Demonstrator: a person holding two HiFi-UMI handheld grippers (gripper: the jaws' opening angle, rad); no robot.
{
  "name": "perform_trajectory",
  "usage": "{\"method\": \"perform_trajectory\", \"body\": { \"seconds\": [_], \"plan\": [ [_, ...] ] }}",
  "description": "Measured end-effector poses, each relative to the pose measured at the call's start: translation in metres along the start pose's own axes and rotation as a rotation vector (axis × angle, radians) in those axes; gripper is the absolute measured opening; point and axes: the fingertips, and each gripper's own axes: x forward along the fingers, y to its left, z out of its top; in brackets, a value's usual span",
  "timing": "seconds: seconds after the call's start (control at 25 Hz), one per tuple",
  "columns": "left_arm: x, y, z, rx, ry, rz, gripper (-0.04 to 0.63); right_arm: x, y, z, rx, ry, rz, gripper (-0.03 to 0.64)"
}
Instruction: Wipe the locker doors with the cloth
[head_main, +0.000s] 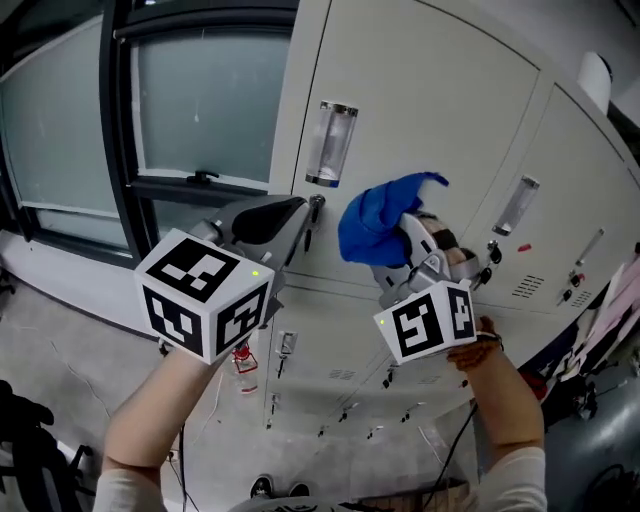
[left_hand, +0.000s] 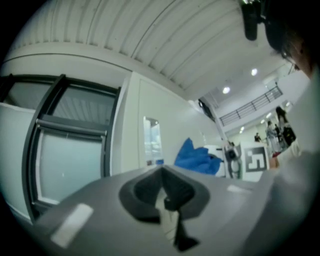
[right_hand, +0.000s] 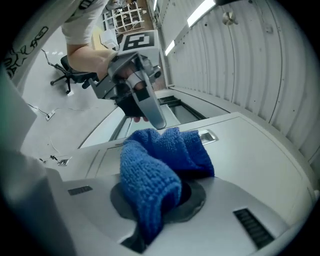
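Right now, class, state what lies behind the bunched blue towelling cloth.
A pale grey metal locker door stands behind the bunched blue cloth; the patch it covers is hidden.

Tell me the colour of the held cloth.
Blue; the cloth shows best in the right gripper view.

The blue cloth (right_hand: 155, 165) hides the tips of the right tongs (right_hand: 152, 210). Above the cloth, the locker door (head_main: 420, 90) is cut off by the top edge.
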Motion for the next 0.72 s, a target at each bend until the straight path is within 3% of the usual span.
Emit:
{"method": "perform_trajectory", "body": {
  "seconds": [0.44, 0.72],
  "plan": [
    [0.027, -0.012, 0.102, 0.093, -0.079, -0.063, 0.003, 0.012, -0.172, 0.057, -0.046, -0.07, -0.11, 0.034],
    [0.04, -0.022, 0.122, 0.098, -0.099, -0.098, 0.003, -0.005, -0.242, 0.056, 0.034, -0.084, -0.217, 0.034]
  ]
}}
